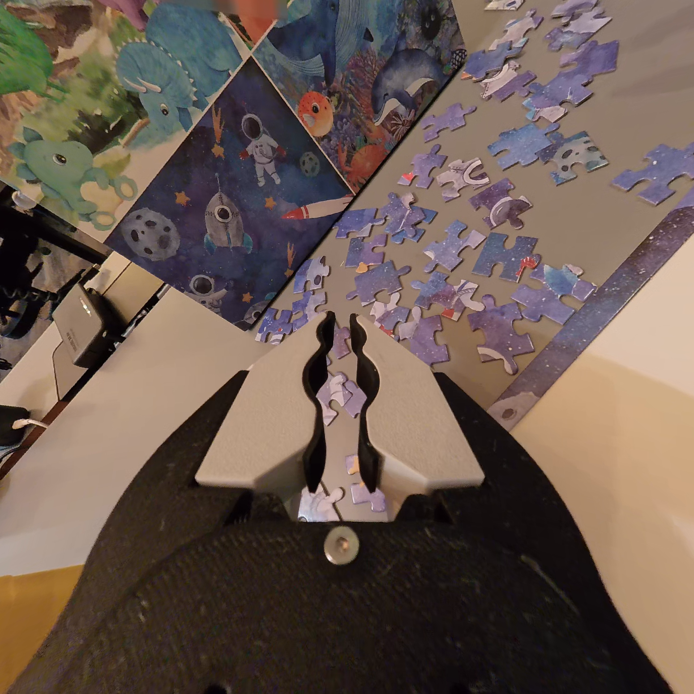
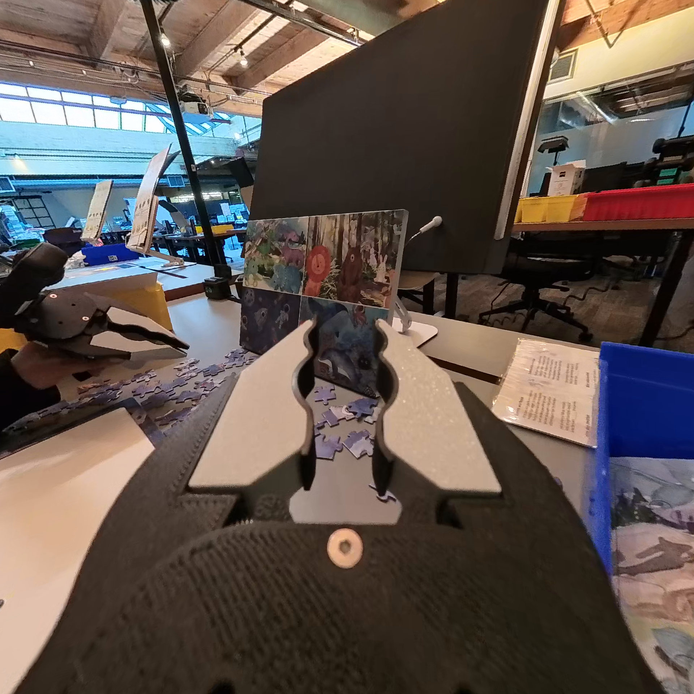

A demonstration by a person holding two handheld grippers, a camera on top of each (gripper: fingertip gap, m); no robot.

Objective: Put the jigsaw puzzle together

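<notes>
Several loose blue-purple jigsaw pieces (image 1: 450, 263) lie scattered on the grey table (image 1: 563, 210); they also show in the right wrist view (image 2: 180, 390). A picture box (image 1: 233, 210) with space, sea and dinosaur scenes stands behind them (image 2: 319, 285). A puzzle board with a dark starry border (image 1: 601, 300) lies beside the pieces. My left gripper (image 1: 341, 319) hovers over the near pieces, jaws a narrow gap apart, holding nothing. My right gripper (image 2: 346, 325) is open and empty above the table, pointing at the box. The left gripper (image 2: 180, 343) also shows at the left of that view.
A blue bin (image 2: 646, 413) with a printed picture inside stands at the right. A printed sheet in plastic (image 2: 548, 398) lies next to it. A dark divider panel (image 2: 394, 131) rises behind the box. A grey power adapter (image 1: 86, 323) sits off the table's left. The grey power adapter (image 1: 86, 323) sits 35 cm or so from the ends of my left fingers.
</notes>
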